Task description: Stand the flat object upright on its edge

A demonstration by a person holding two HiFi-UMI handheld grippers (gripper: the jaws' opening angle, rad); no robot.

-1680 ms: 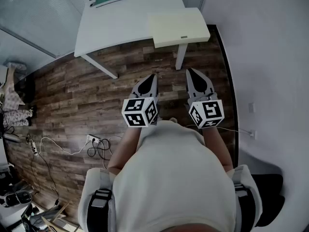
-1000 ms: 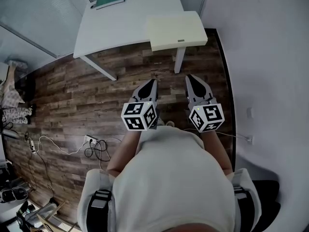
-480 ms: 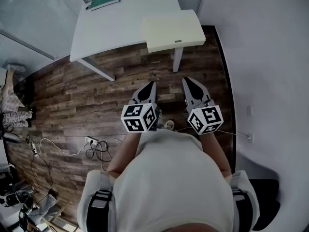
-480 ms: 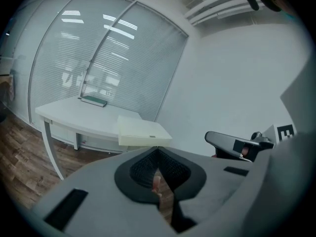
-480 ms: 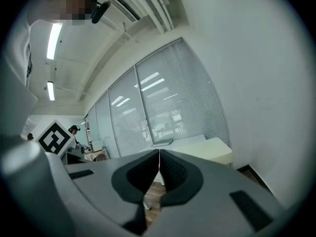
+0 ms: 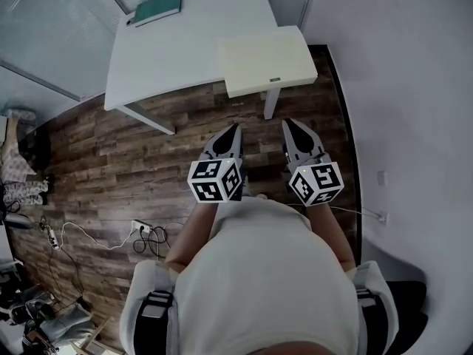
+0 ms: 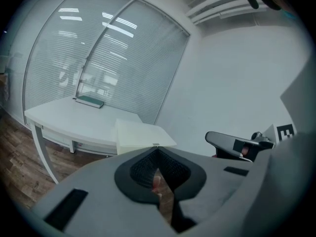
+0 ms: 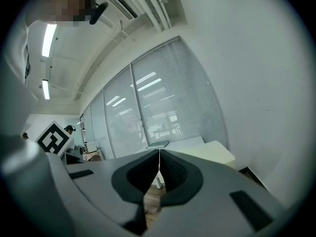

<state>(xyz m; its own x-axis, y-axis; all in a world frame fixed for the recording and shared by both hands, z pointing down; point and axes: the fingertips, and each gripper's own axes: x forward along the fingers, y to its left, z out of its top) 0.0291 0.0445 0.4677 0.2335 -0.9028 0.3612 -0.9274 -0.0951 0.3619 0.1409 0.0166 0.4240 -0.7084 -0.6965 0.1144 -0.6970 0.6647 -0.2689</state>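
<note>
We stand on a wooden floor (image 6: 111, 161), looking steeply down at our own two claws held out in front of us. The left claw (image 6: 234, 128) has its jaws pressed together at the tips, with nothing between them. The right claw (image 6: 287, 123) is likewise closed and empty.

Ahead, well apart from both claws, is a pale table (image 6: 185, 50). A thin green book (image 6: 154, 9) lies flat at its far left corner. A wide cream slab (image 6: 266, 61) lies flat at the near right corner, nearer to us.

The task does not say which flat thing is meant. We judge the book the likelier one. It looks stiff, light and smooth-covered, so it may slide when nudged. We would pinch it across its thickness near the middle of a long edge, then tip it up. Standing on so thin an edge, it could easily topple or fan open. The slab looks broader and probably heavier, calling for both claws at opposite edges.
</note>
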